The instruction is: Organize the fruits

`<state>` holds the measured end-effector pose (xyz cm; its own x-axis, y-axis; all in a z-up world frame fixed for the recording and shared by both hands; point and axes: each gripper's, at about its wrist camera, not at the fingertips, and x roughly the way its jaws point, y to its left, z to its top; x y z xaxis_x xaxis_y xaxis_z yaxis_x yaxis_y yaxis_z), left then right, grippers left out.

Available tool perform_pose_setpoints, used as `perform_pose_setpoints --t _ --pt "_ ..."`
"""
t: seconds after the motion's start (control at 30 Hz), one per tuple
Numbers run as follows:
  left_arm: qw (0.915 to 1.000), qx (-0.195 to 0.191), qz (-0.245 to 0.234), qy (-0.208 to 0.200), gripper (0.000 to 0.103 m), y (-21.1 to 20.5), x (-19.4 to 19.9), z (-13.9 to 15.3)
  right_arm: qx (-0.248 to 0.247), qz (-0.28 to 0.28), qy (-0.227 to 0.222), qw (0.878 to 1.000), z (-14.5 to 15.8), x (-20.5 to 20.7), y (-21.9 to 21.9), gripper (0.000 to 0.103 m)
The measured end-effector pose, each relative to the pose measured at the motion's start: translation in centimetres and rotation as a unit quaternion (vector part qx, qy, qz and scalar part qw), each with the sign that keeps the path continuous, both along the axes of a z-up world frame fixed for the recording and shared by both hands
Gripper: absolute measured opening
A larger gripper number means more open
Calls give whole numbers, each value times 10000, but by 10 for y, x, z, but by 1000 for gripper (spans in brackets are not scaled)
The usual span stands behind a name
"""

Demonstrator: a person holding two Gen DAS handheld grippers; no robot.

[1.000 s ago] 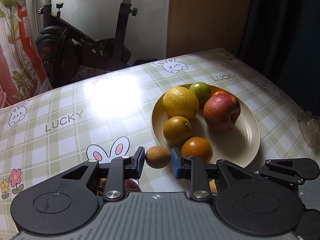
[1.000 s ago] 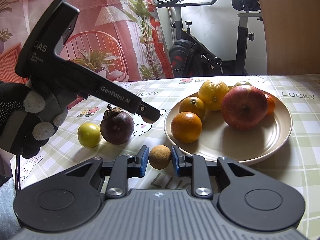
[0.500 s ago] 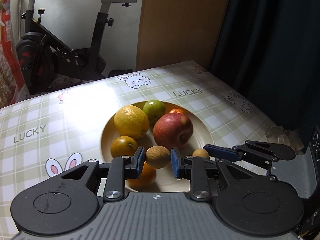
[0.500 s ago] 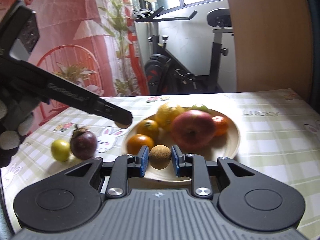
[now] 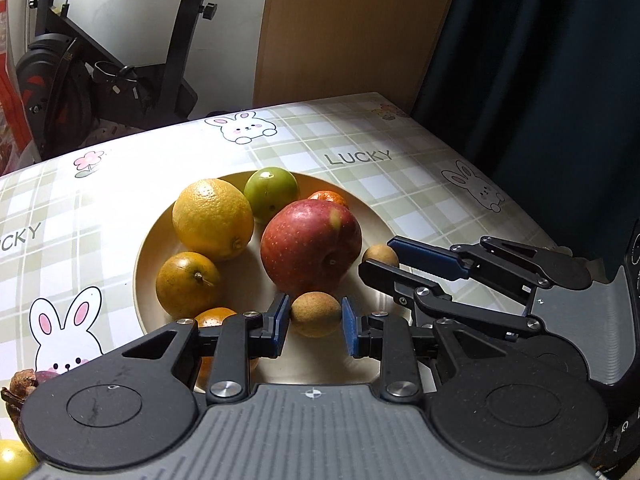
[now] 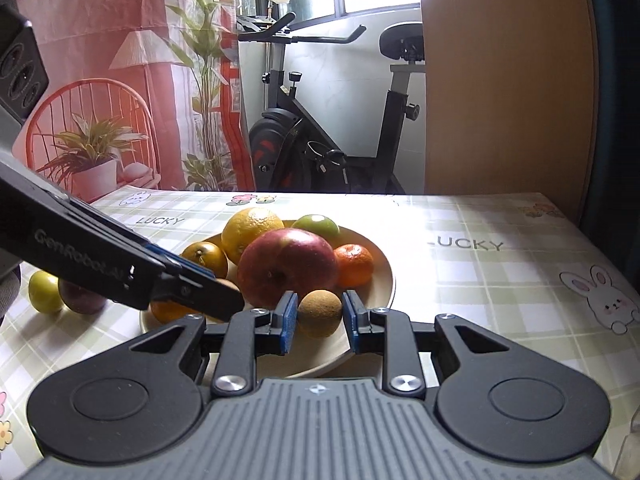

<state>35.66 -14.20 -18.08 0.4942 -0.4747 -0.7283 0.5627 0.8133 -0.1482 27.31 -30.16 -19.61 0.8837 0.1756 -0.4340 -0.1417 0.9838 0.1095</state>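
My left gripper (image 5: 316,320) is shut on a small brown round fruit (image 5: 316,314), held just over the near part of the beige plate (image 5: 148,264), in front of the red apple (image 5: 310,246). My right gripper (image 6: 320,318) is shut on a second small brown fruit (image 6: 320,314) above the plate's near rim (image 6: 384,280). In the left wrist view the right gripper (image 5: 378,256) comes in from the right with its brown fruit (image 5: 380,255) beside the apple. The plate also holds a yellow citrus (image 5: 212,218), a green fruit (image 5: 272,192) and several oranges.
A dark mangosteen (image 6: 82,300) and a yellow-green fruit (image 6: 44,292) lie on the checked tablecloth left of the plate. The left gripper's body (image 6: 100,268) reaches across that side. An exercise bike (image 6: 328,152) stands behind the table, and a dark curtain (image 5: 540,80) hangs by its right edge.
Both grippers have moved in over the plate, each still carrying its brown fruit. The left came from the table beside the plate; the right came forward from short of the rim.
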Motion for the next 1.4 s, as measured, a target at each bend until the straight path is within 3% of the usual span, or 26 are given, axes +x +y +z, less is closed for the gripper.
perform_pose_setpoints --t 0.4,1.13,1.27,1.4 --pt "9999 87 77 107 30 -8 9 -17 114 -211 124 9996 -2 10 -6 27" --pt "9998 140 116 120 31 -8 9 -20 200 -319 156 9992 -2 11 -7 27" --pt "9998 107 132 126 35 -7 10 -19 225 -308 155 9992 -2 10 -8 28" --pt "9998 98 158 35 47 -5 4 -13 332 -288 120 9990 -3 8 -12 29"
